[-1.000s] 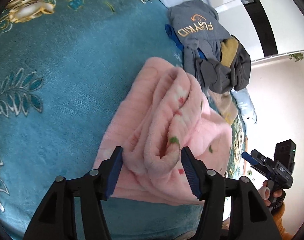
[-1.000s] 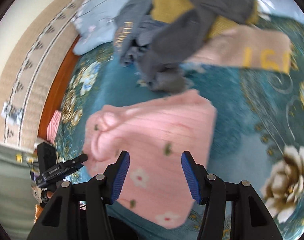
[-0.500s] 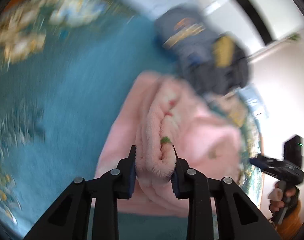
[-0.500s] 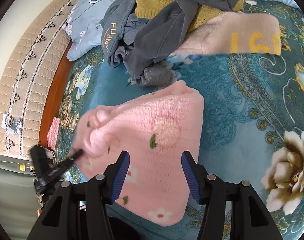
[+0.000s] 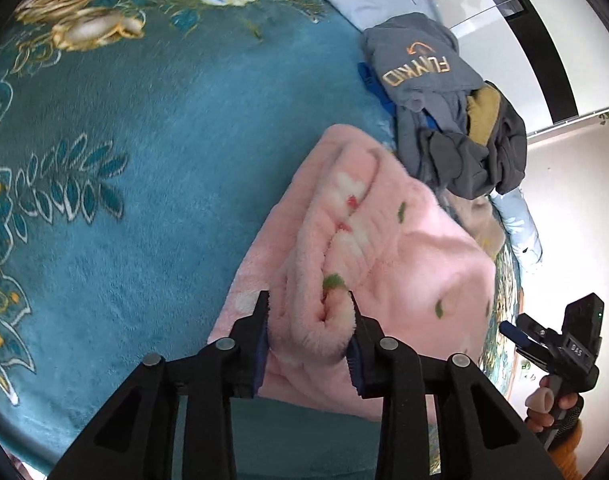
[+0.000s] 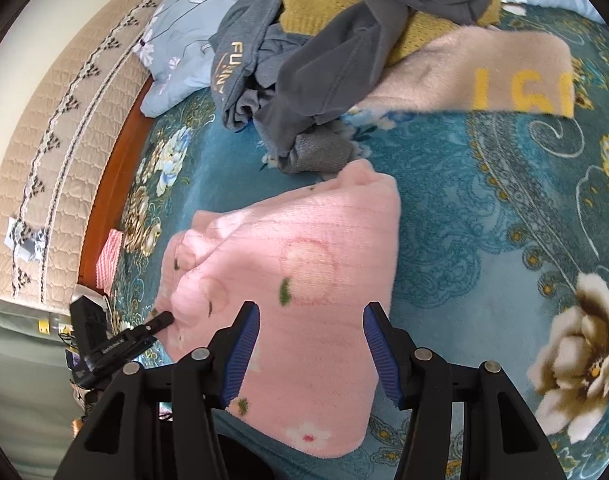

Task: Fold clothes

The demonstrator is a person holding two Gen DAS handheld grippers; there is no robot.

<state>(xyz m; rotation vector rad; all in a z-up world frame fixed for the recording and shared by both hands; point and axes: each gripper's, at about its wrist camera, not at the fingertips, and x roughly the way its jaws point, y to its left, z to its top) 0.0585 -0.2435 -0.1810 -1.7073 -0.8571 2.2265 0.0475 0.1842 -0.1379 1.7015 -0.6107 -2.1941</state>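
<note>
A pink fleece garment [image 5: 404, 240] with small flower and leaf prints lies folded on the teal floral bedspread [image 5: 144, 160]. My left gripper [image 5: 308, 312] is shut on a bunched fold at the garment's near edge. In the right wrist view the same pink garment [image 6: 304, 280] spreads flat, and my right gripper [image 6: 310, 320] hovers open above its near part with nothing between the fingers. The left gripper [image 6: 160, 322] shows there at the garment's left corner. The right gripper [image 5: 552, 344], held by a hand, appears at the right edge of the left wrist view.
A heap of grey and mustard clothes [image 6: 344, 40] lies beyond the pink garment, beside a beige fleece piece [image 6: 484, 76] with yellow numerals. Light blue pillows [image 6: 184, 40] and a quilted beige headboard [image 6: 56, 120] sit at the far left. The bedspread [image 6: 524, 220] stretches right.
My left gripper closed from open onto the pink fold and lifted it slightly. The right gripper stayed open above the garment, shifting a little.
</note>
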